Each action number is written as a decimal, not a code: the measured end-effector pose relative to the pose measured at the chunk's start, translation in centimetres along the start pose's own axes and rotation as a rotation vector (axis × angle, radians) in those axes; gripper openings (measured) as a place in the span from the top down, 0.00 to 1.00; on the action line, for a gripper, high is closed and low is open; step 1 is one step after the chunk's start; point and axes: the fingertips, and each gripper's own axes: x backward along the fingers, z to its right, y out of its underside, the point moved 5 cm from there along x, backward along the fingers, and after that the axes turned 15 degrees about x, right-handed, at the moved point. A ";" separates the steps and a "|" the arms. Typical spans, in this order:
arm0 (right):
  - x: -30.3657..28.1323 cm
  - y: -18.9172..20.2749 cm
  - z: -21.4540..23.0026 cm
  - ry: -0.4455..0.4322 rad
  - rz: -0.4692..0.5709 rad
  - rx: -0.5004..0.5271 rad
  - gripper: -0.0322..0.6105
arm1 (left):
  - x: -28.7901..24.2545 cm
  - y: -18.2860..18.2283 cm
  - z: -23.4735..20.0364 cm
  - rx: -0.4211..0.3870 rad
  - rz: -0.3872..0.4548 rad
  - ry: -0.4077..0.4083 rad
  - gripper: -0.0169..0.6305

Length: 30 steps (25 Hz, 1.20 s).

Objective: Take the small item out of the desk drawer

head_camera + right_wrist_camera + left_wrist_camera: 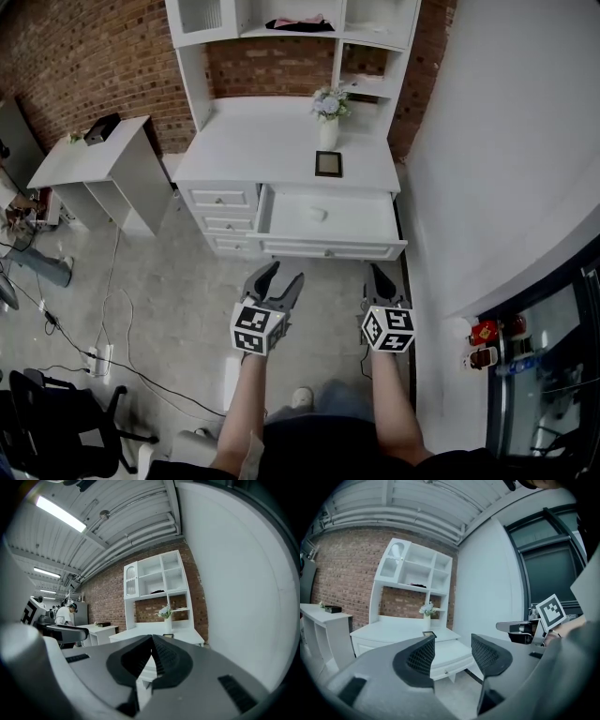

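Drawer (pixel 333 249) in the white counter (pixel 272 150) is open, with a small white item (pixel 317 214) inside. Left gripper (pixel 286 274) jaws are apart and empty; right gripper (pixel 377 272) jaws are closed.

The drawer (pixel 328 225) stands pulled forward from under the right part of the tabletop (pixel 253 141), and the small item (pixel 317 214) lies in it near the middle. To its left closed drawers (pixel 223 220) are stacked. On the tabletop the frame (pixel 328 164) sits just before the vase (pixel 328 131), with shelves (pixel 291 37) behind. A side table (pixel 94 155) stands well left. The left claw (pixel 286 272) and right claw (pixel 375 269) hang before the drawer, apart from it
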 end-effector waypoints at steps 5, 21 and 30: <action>-0.1 0.2 0.3 0.010 0.006 0.001 0.95 | 0.0 0.1 -0.4 -0.013 0.003 -0.003 0.62; -11.3 1.1 4.8 -0.003 0.003 -0.023 0.95 | -9.8 -0.7 -5.7 0.011 -0.029 -0.042 0.62; -22.2 1.8 9.1 -0.067 -0.028 -0.031 0.95 | -19.1 -2.0 -10.0 0.040 -0.063 -0.105 0.62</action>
